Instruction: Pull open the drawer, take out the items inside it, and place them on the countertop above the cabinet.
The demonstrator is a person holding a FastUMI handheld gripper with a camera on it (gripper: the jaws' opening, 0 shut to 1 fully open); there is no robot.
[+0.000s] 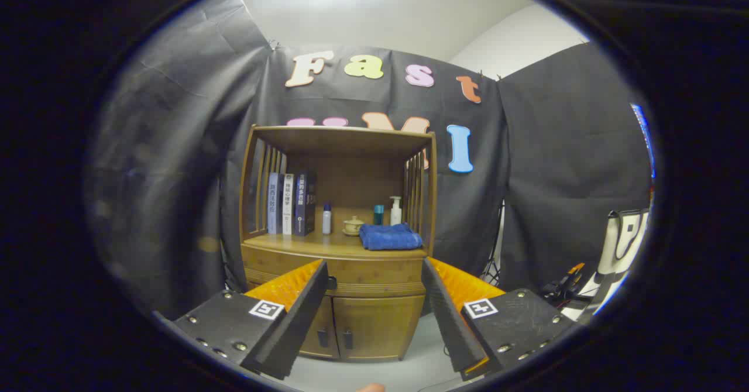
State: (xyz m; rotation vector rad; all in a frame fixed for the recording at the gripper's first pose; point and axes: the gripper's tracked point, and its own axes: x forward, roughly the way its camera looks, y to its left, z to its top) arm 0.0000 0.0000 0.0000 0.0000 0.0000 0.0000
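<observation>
We had the gripper point(374, 298) jaws wide, holding nothing, well back from the cabinet point(336, 298). The drawer point(351, 269) sat shut under the tabletop's front edge, so we figured: centre on its knob point(332, 281), approach level.

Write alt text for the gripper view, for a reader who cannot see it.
The open gripper points at a wooden cabinet some way ahead, its drawer shut. On the countertop above stand books, bottles, a small cup and a folded blue towel.
</observation>
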